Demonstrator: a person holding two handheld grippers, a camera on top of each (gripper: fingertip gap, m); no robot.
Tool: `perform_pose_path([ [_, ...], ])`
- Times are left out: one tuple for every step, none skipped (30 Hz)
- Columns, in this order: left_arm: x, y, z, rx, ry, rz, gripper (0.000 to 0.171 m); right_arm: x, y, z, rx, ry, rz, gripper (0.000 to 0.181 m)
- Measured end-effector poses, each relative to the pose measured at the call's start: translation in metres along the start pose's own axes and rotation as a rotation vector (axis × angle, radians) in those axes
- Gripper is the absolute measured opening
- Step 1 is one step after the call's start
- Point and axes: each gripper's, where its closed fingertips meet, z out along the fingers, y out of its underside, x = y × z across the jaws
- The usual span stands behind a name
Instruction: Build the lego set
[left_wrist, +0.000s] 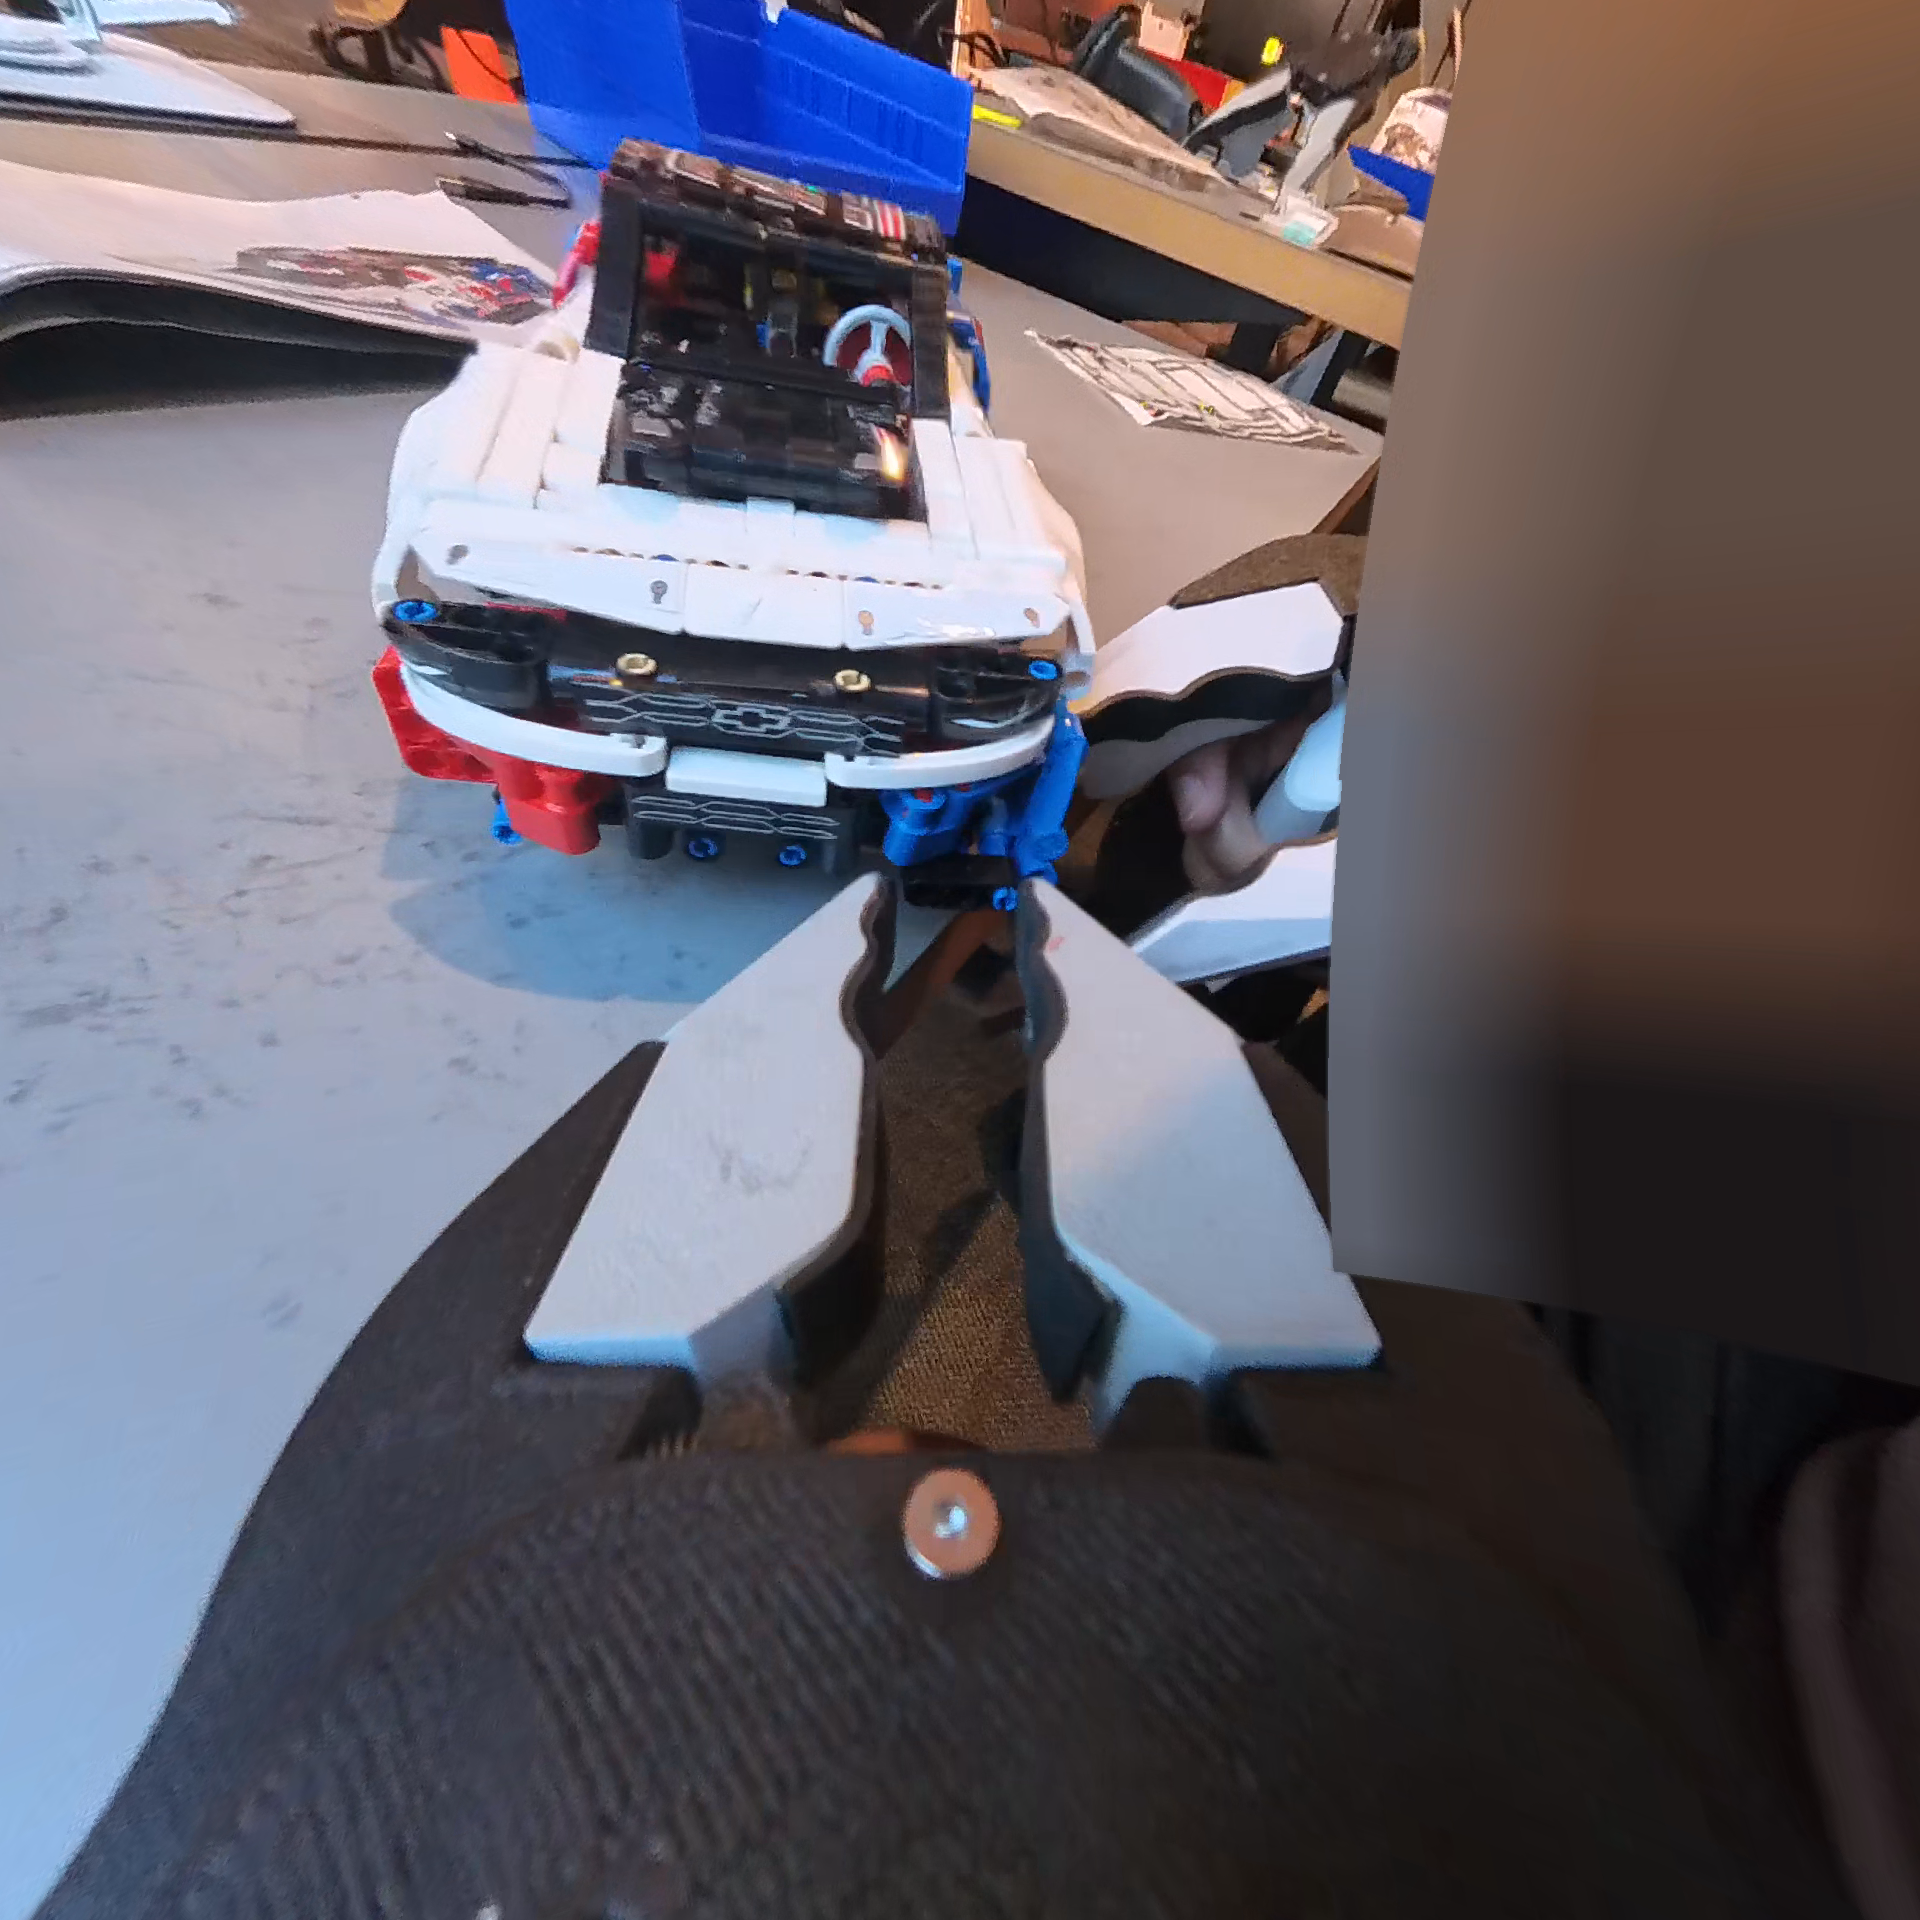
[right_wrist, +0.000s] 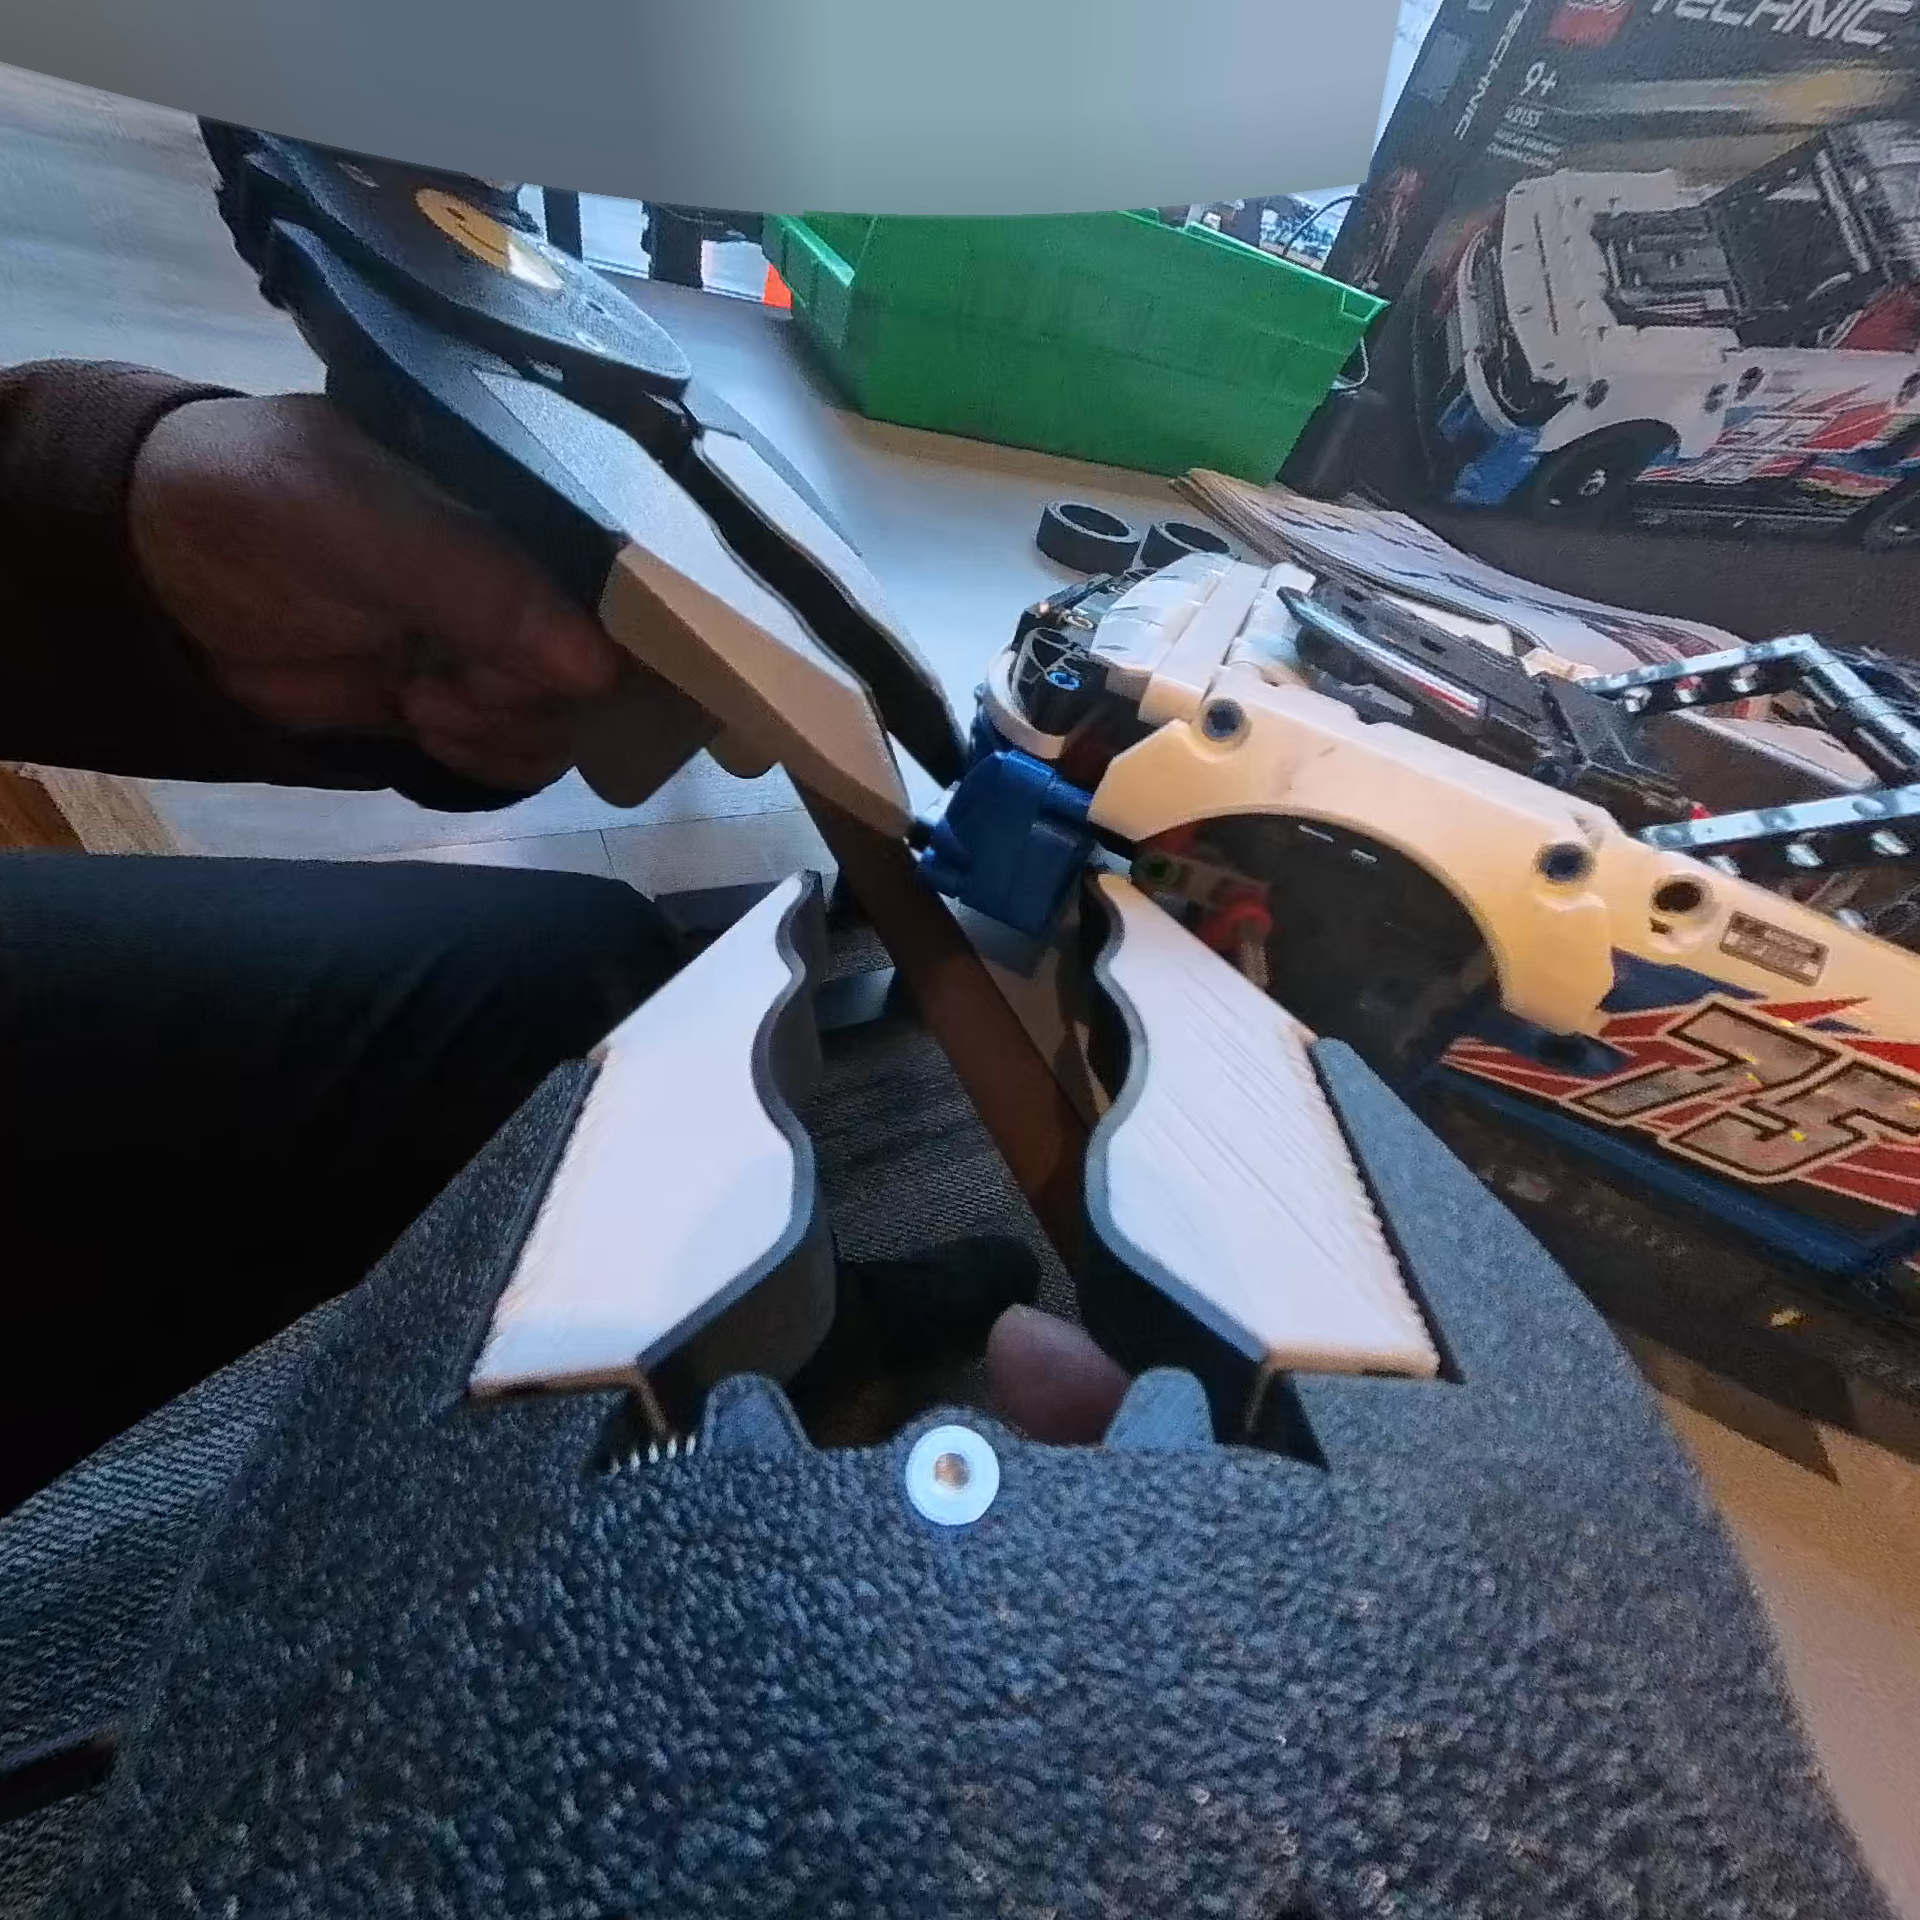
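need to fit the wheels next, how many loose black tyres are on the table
2: the first tyre and the second tyre lie side by side on the table, just beyond the car nose. Others may be hidden behind it.

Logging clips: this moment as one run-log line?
left gripper: tips at blue corner block of lego car | right gripper: open, near same block

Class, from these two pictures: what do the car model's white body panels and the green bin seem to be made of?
White body panels: likely hard moulded plastic, smooth and semi-glossy; crisp edges, pin holes and soft highlights suggest it.
Green bin: probably moulded plastic too, duller; uniform colour and ribbed walls, though blur leaves the finish uncertain.
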Motion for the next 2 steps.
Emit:
perform_pose_path([
  [-0.0012,-0.0014,-0.0008,0.003,0.000,-0.001,0.019,0.0000,-0.0006,-0.0001,0.005,-0.002,0.007,0.050],
  [-0.0019,-0.0023,-0.0009,0.001,0.000,0.005,0.016,-0.0002,-0.0016,0.0001,0.011,-0.007,0.016,0.050],
])
